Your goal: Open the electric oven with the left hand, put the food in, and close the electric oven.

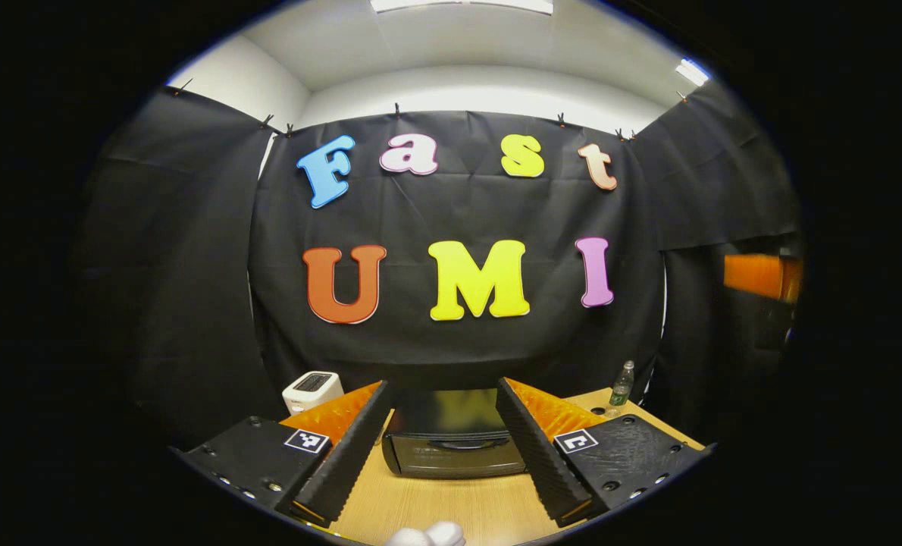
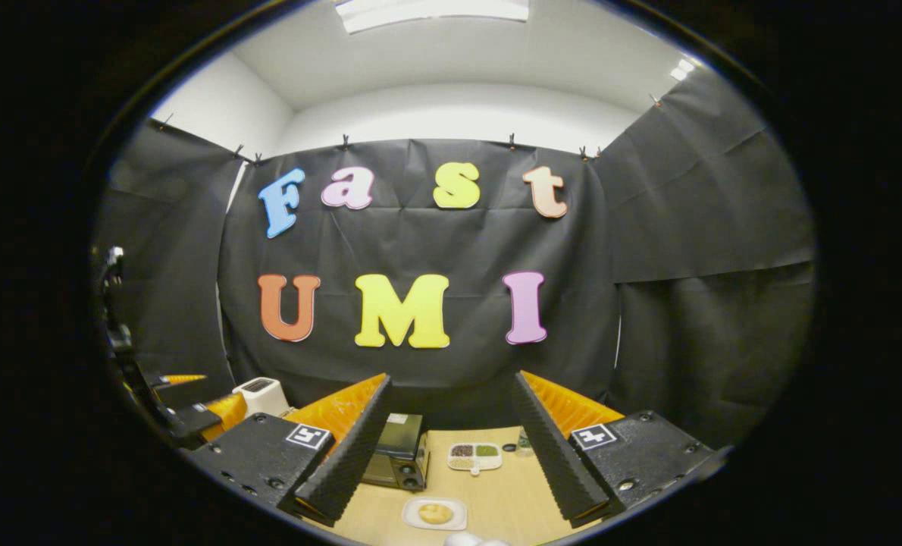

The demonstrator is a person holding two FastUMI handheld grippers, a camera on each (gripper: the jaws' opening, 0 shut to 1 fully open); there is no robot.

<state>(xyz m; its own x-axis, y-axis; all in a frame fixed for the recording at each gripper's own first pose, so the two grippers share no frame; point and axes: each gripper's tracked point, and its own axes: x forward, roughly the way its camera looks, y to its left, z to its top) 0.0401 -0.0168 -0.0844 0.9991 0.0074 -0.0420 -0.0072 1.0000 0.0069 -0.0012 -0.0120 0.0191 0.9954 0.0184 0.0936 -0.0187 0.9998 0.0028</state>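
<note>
The electric oven [image 1: 451,440] sits closed at the far side of the table [image 1: 458,508], dead ahead of the left gripper [image 1: 443,455], jaws wide and empty. Lower squarely onto the door handle [image 1: 466,444] before pulling. The right gripper [image 2: 447,462] is also wide, empty, above the plated food [image 2: 435,513].

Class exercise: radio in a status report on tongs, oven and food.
Left tongs open, facing the oven, door shut. Right tongs open, empty. Food on its plate, table ahead.

No readable text shows; each gripper carries only small square black-and-white coded markers.
</note>
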